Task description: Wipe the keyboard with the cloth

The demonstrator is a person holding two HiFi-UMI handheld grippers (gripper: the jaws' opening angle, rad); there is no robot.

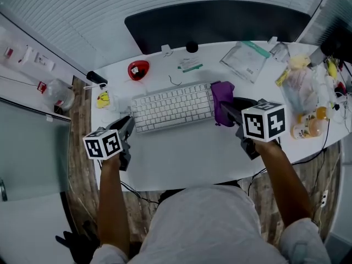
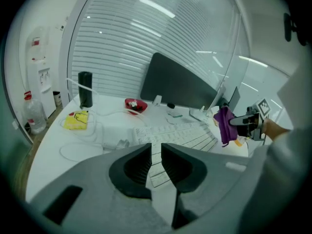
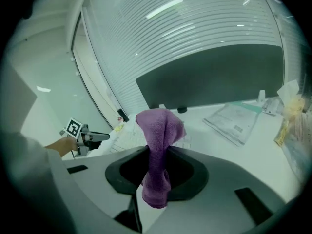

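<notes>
A white keyboard (image 1: pixel 173 106) lies across the middle of the white desk (image 1: pixel 181 158). My right gripper (image 1: pixel 224 111) hovers at the keyboard's right end, shut on a purple cloth (image 1: pixel 221 99). In the right gripper view the cloth (image 3: pixel 158 126) stands bunched up between the jaws, and its tail hangs below them. My left gripper (image 1: pixel 128 126) is at the keyboard's left front corner. Its jaws leave a narrow gap with nothing in it, and the keyboard (image 2: pixel 181 136) shows through. The left gripper view also shows the cloth (image 2: pixel 224 124) lifted above the desk.
Behind the keyboard lie a red object (image 1: pixel 138 69), a yellow item (image 1: pixel 103 99), a black cylinder (image 1: pixel 97 78), loose cables and a clear plastic bag (image 1: pixel 246 59). Bottles and packets crowd the right end (image 1: pixel 308 92). A dark panel (image 1: pixel 220 23) stands at the back.
</notes>
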